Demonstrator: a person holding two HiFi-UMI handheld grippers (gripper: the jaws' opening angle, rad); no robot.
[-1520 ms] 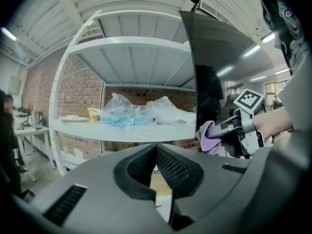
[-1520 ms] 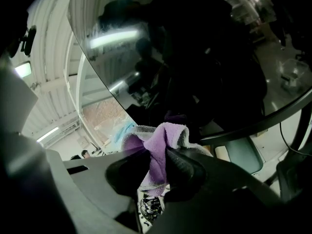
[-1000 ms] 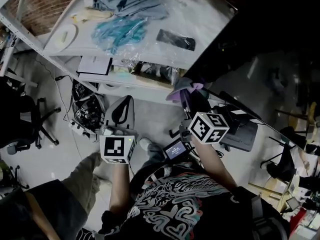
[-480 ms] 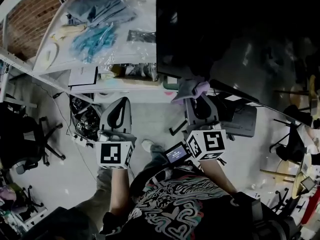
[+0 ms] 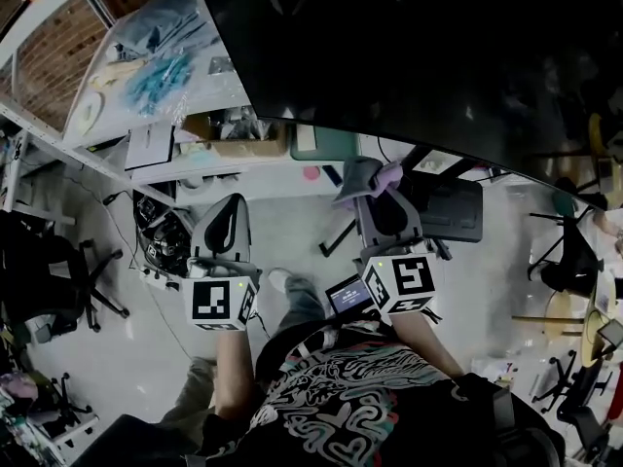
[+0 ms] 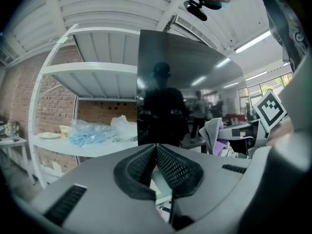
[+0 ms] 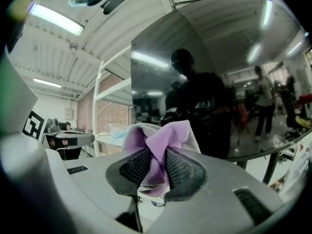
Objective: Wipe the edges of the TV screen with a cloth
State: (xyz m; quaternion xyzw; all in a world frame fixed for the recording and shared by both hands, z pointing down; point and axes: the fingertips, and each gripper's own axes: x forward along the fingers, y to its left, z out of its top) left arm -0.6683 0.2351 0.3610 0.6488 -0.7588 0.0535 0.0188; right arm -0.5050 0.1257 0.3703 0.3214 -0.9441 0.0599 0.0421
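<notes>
Cloth (image 7: 161, 133), purple, bunched, between textured pads (image 7: 134, 168) of right tool (image 7: 157, 153), before glossy screen (image 7: 219, 57)

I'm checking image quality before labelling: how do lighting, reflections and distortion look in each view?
Head view: dim overall, the TV screen nearly black. Left gripper view: fisheye bends the shelf frame; the screen mirrors a person. Right gripper view: same bending, light streaks glare on the screen, cloth sharp between the jaws.
</notes>
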